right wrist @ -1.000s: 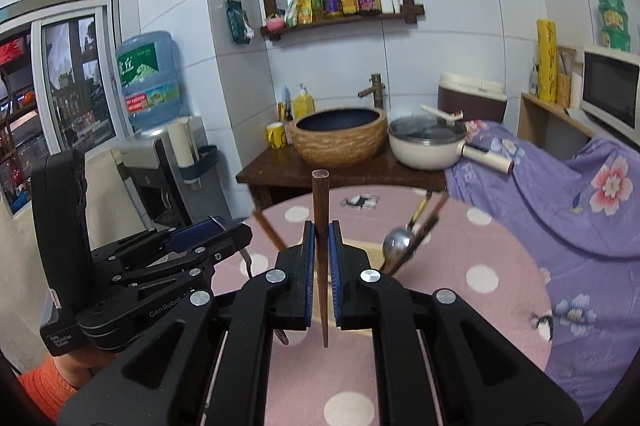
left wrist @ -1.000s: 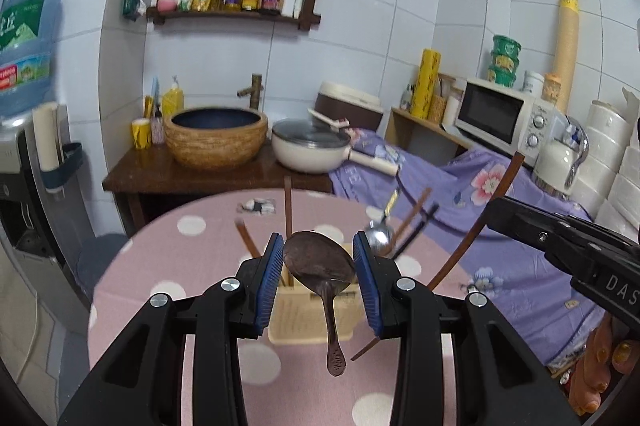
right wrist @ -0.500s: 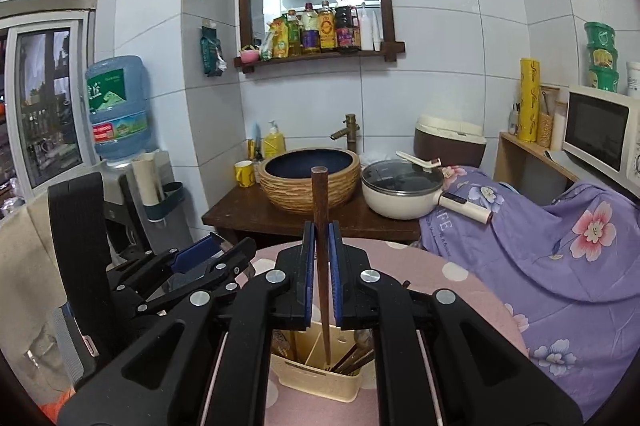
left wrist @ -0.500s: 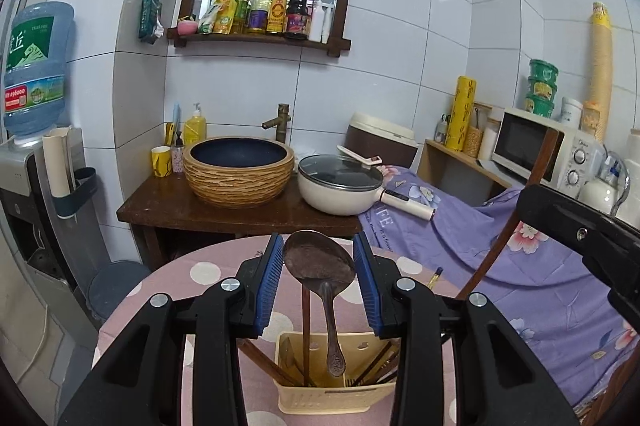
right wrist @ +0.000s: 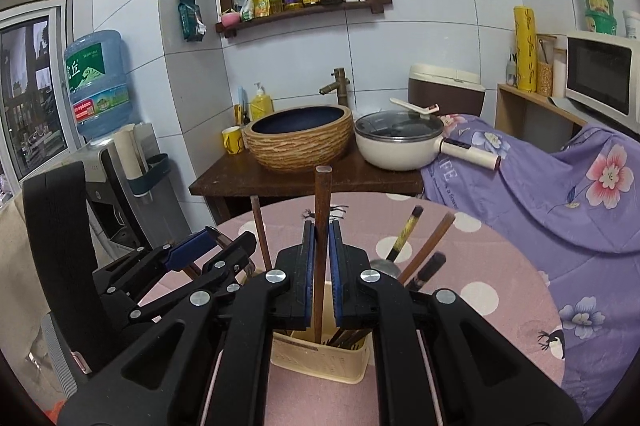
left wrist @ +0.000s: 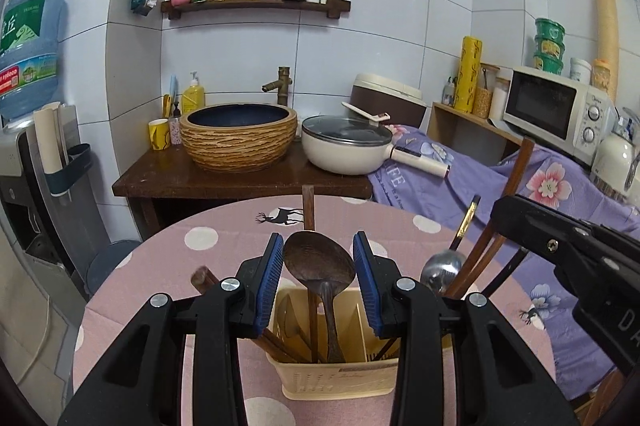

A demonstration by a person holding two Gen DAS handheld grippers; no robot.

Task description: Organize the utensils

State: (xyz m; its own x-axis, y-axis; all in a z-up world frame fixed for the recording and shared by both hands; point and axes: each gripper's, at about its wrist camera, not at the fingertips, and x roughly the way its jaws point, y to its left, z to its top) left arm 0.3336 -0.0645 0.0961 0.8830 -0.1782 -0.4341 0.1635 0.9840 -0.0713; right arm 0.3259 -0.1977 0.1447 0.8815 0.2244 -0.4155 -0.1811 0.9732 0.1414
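Observation:
A cream plastic utensil holder (left wrist: pixel 336 378) stands on the pink dotted table; it also shows in the right wrist view (right wrist: pixel 320 358). My left gripper (left wrist: pixel 319 278) is shut on the bowl of a dark wooden spoon (left wrist: pixel 319 262), whose handle points down into the holder. My right gripper (right wrist: pixel 320 266) is shut on a brown wooden chopstick (right wrist: pixel 322 210), held upright with its lower end in the holder. A metal ladle (left wrist: pixel 442 268), more chopsticks (left wrist: pixel 476 262) and other utensils stand in the holder.
The round pink table (left wrist: pixel 200 238) has its far edge near a dark wooden stand with a woven basin (left wrist: pixel 239 136) and a white lidded pot (left wrist: pixel 348 144). A purple floral cloth (left wrist: pixel 532 186) covers the counter at right. A water dispenser (left wrist: pixel 28 130) stands at left.
Both grippers have come down toward the holder. The spoon handle and the chopstick's lower end now sit lower inside the holder. Both grips are unchanged.

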